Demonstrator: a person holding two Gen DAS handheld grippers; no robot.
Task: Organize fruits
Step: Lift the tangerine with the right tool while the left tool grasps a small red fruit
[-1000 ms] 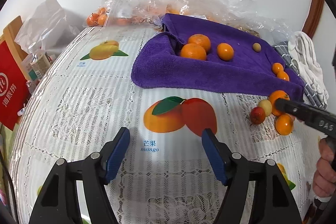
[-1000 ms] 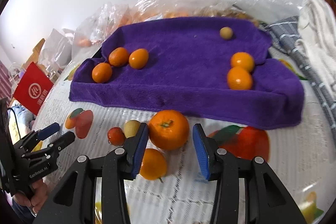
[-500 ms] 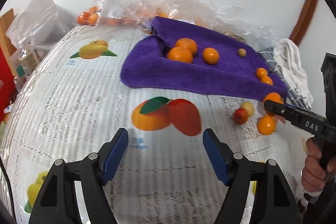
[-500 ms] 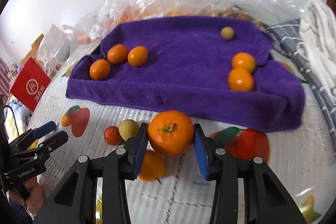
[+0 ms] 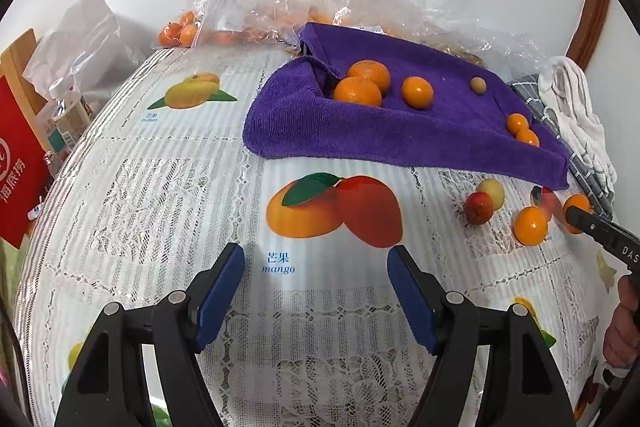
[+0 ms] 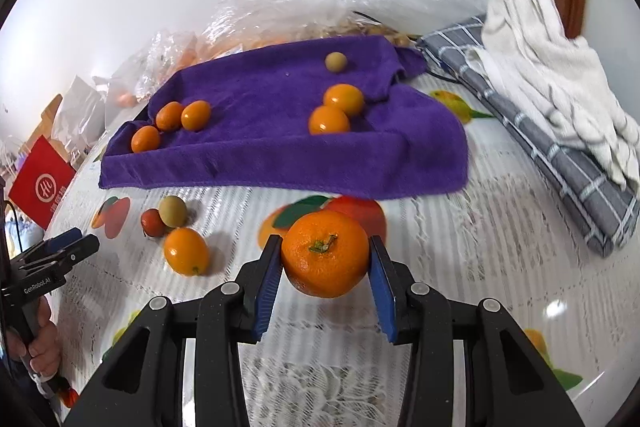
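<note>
My right gripper [image 6: 325, 259] is shut on a large tangerine [image 6: 325, 253] and holds it above the tablecloth, in front of the purple towel [image 6: 272, 147]. The towel carries three oranges at its left [image 6: 170, 115], two kumquats [image 6: 336, 109] and a small green fruit [image 6: 335, 61]. On the cloth to the left lie a kumquat [image 6: 186, 251], a red fruit [image 6: 153, 222] and a yellow-green fruit [image 6: 172, 211]. My left gripper [image 5: 316, 267] is open and empty over the printed mango picture, well short of the towel [image 5: 400, 135].
Clear plastic bags with more oranges [image 5: 280, 11] lie behind the towel. A grey checked cloth [image 6: 552, 147] with a white towel [image 6: 552, 67] lies at the right. A red bag [image 5: 16, 167] and a bottle stand off the table's left edge.
My right gripper closed on the large tangerine, lifted it off the cloth and moved right. My left gripper stayed open and shifted slightly.
</note>
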